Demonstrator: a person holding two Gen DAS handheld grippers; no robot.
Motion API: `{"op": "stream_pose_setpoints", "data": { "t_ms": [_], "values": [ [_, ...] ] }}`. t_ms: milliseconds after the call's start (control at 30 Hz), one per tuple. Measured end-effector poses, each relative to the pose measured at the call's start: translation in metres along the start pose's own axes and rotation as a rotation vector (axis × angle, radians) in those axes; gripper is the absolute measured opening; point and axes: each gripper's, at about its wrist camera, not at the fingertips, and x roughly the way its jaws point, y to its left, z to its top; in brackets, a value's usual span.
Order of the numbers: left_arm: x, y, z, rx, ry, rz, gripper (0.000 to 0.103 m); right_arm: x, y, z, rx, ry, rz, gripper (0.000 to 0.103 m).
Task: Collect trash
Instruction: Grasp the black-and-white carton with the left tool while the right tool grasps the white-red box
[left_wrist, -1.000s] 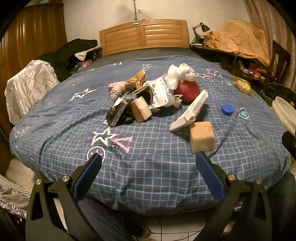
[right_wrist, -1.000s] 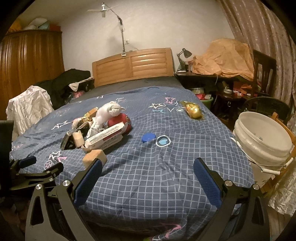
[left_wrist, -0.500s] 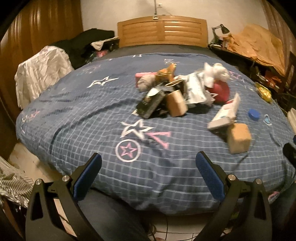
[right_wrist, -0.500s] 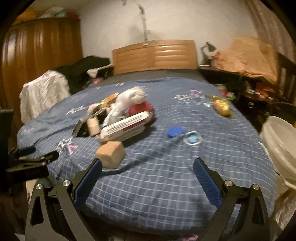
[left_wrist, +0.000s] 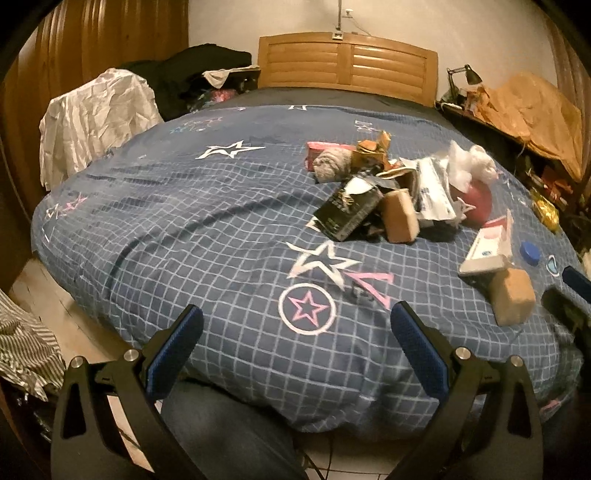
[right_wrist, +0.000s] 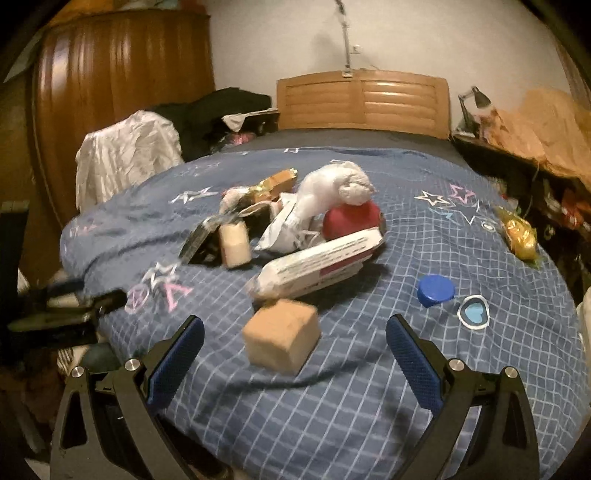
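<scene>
The right tongs (right_wrist: 293, 360) stand wide open and empty, and over the last second they have closed in on the bed: the tan foam cube (right_wrist: 280, 335), which a second ago sat small and to the left of the left finger, now lies between the two blue pads, just ahead of them and untouched. That reads as the approach to a first pick, with the cube the likely target. The left tongs (left_wrist: 295, 345) are also spread open and hold nothing; they have swung leftward, so the trash pile has slid from the middle of their view to the right, and they hover over the near edge of the blue checked star-print bedspread (left_wrist: 207, 236).

Beyond the cube lies the white-and-red flat carton (right_wrist: 319, 264), then the heap: a second tan block (right_wrist: 234, 240), a black packet (left_wrist: 347, 214), a white crumpled plastic bag (right_wrist: 332, 194) on a red round object (right_wrist: 351, 219). To the right sit a blue bottle cap (right_wrist: 436, 290) and, far right, a gold foil wrapper (right_wrist: 519, 230). Nothing appears collected yet; the white bucket seen earlier is now out of frame.
</scene>
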Motion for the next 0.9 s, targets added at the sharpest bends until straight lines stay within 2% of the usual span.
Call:
{"op": "stream_pose_setpoints", "data": {
  "t_ms": [100, 133, 300, 333, 400, 433, 633, 733, 900],
  "values": [
    [0.004, 0.004, 0.001, -0.022, 0.008, -0.003, 0.098, 0.009, -0.023, 0.016, 0.136, 0.026, 0.047, 0.098],
    [0.006, 0.004, 0.001, -0.025, 0.011, -0.005, 0.098, 0.018, -0.033, 0.024, 0.216, 0.045, 0.085, 0.098],
    [0.015, 0.004, 0.0, -0.024, 0.031, -0.011, 0.098, 0.066, -0.068, 0.035, 0.467, 0.178, 0.169, 0.097],
    [0.015, 0.004, 0.0, -0.025, 0.032, -0.01, 0.098, 0.08, -0.074, 0.035, 0.513, 0.211, 0.194, 0.092],
    [0.016, 0.005, 0.001, -0.028, 0.03, -0.013, 0.098, 0.101, -0.081, 0.032, 0.563, 0.277, 0.256, 0.064],
    [0.016, 0.005, 0.001, -0.029, 0.028, -0.016, 0.098, 0.11, -0.085, 0.031, 0.593, 0.299, 0.322, 0.043],
    [0.018, 0.007, 0.006, -0.047, 0.025, -0.022, 0.098, 0.093, -0.096, 0.037, 0.614, 0.226, 0.38, 0.038],
    [0.02, 0.001, 0.01, -0.044, 0.032, -0.054, 0.098, 0.072, -0.101, 0.045, 0.62, 0.16, 0.4, 0.03],
    [0.021, -0.014, 0.01, -0.014, 0.034, -0.073, 0.098, 0.045, -0.115, 0.055, 0.606, 0.091, 0.385, 0.028]
  ]
}}
